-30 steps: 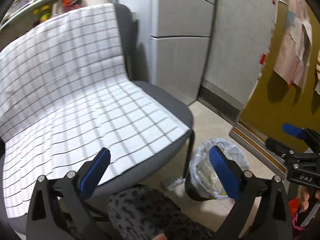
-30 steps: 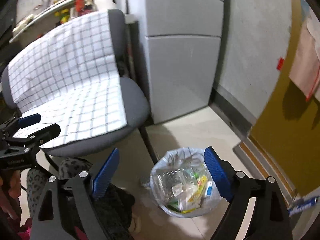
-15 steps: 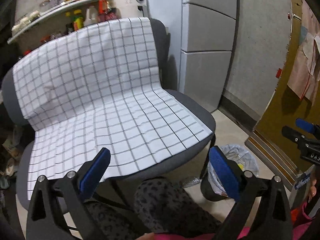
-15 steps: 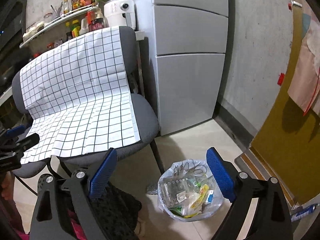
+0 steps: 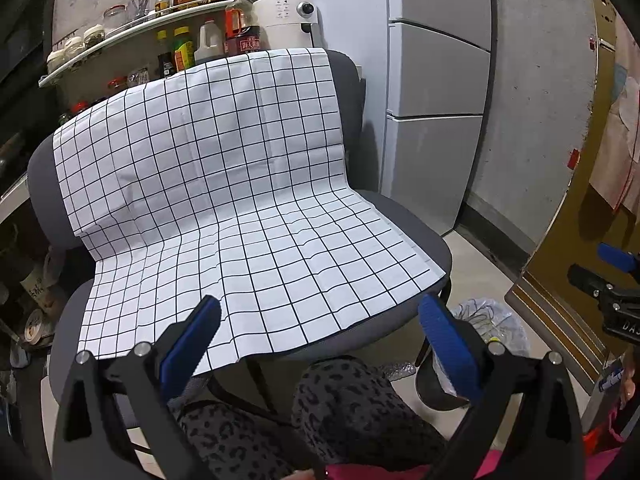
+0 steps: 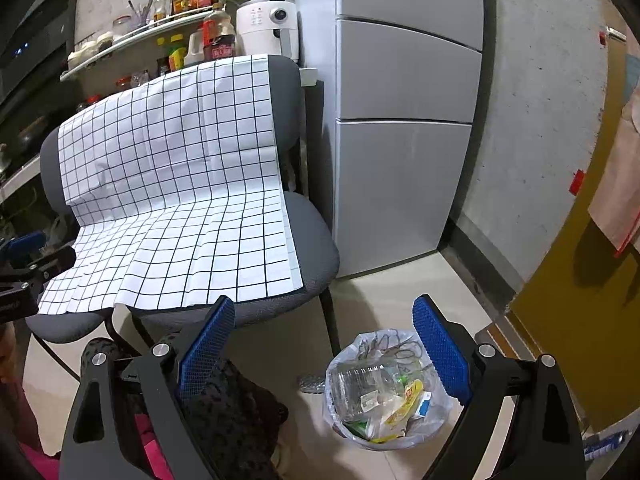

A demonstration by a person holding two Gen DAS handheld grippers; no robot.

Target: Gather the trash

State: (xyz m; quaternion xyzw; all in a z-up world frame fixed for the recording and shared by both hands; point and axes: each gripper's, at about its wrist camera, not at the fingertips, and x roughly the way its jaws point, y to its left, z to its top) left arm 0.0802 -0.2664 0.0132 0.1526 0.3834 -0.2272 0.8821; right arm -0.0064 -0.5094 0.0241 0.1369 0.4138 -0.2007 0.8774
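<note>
Standing tall at the right of both views, a grey fridge (image 6: 404,120) fills the corner beside the concrete wall. Next to it a pair of grey chairs (image 5: 404,220) carries a white checked cloth (image 5: 224,184) draped over back and seat. Behind the chairs a shelf (image 5: 132,28) holds bottles and jars, with a white appliance (image 6: 268,28) at its end.

On the floor, just beside the front chair leg, sits the trash bin (image 6: 384,392), lined with a clear bag and filled with a plastic bottle, wrappers and cartons. A small crumpled silvery scrap (image 6: 310,384) lies on the floor touching the bin's left side.

The right tongs (image 6: 324,352) hang above the bin, blue pads spread wide, gripping nothing. The left tongs (image 5: 316,340) are likewise spread wide and empty, above the seat's front edge and the person's patterned knees (image 5: 348,400).
</note>
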